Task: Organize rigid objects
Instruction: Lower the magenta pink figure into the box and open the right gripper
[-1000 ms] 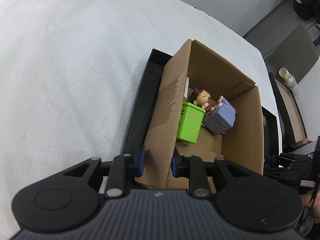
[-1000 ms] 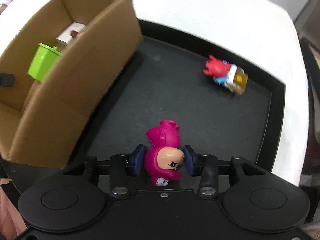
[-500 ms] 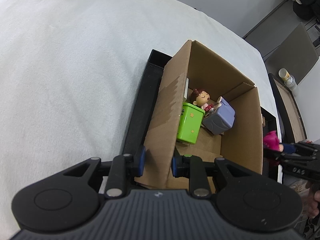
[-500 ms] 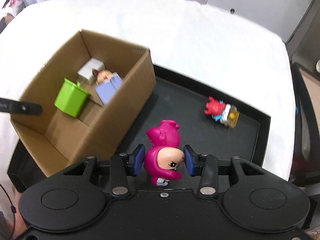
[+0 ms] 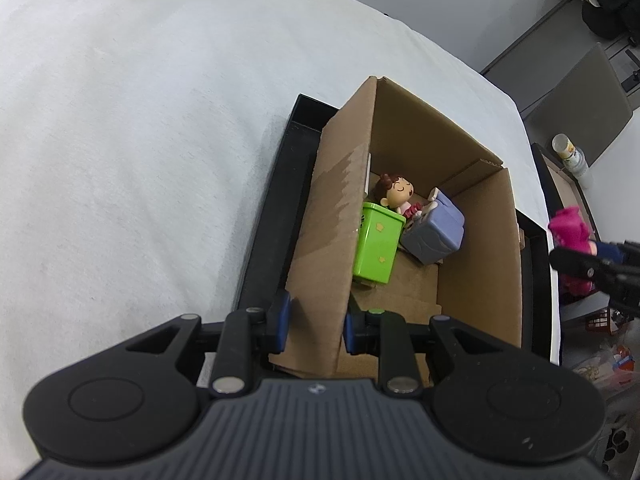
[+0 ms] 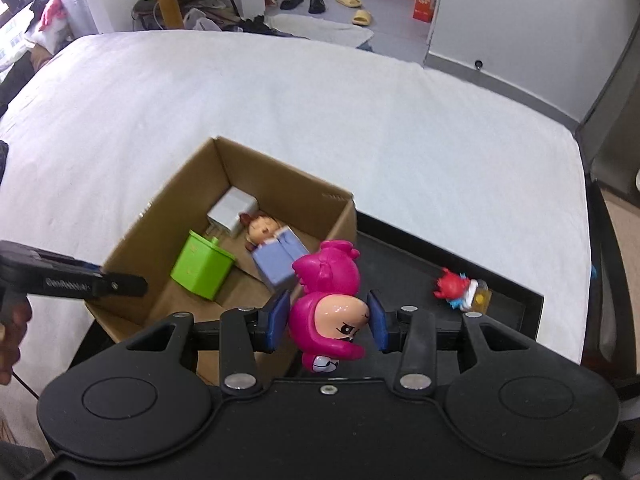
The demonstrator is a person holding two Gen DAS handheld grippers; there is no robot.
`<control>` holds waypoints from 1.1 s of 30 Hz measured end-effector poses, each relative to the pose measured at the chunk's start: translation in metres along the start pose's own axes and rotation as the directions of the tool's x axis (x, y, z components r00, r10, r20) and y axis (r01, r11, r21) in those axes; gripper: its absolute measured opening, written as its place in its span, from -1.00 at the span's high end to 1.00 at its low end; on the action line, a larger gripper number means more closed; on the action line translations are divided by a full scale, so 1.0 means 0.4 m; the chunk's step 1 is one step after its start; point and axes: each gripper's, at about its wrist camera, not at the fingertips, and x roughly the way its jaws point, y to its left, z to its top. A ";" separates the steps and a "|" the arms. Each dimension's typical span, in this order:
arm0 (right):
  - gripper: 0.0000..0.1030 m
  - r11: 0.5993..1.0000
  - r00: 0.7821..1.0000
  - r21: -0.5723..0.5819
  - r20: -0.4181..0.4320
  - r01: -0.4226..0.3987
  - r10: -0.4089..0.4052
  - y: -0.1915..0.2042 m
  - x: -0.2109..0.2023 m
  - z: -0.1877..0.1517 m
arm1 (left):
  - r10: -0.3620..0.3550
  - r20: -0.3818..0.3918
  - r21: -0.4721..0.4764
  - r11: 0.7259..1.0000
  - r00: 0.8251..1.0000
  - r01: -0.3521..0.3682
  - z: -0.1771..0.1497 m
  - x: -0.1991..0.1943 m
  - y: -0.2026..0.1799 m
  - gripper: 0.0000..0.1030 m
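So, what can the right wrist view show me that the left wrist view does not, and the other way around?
Only the right wrist view shows the red toy lying on the black tray and the white block in the box. Only the left wrist view shows the left gripper clamped on the cardboard box wall. Both show the green bin, the doll and the pink figure held in the right gripper.
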 end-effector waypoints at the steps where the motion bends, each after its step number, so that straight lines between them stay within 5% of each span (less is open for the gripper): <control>1: 0.19 1.000 1.000 -0.003 0.004 -0.002 0.002 0.006 -0.004 0.006 | -0.002 0.000 0.001 1.000 1.000 0.002 -0.002 0.001 0.000 0.52; 19: 0.19 0.993 0.996 -0.086 -0.024 -0.085 0.083 0.147 0.066 0.054 | -0.047 -0.010 0.006 0.999 0.999 0.047 -0.006 0.008 0.016 0.50; 33: 0.18 0.971 0.991 -0.236 -0.131 -0.024 -0.007 0.221 0.188 0.010 | -0.058 -0.014 0.010 0.998 0.998 0.058 -0.007 0.006 0.016 0.50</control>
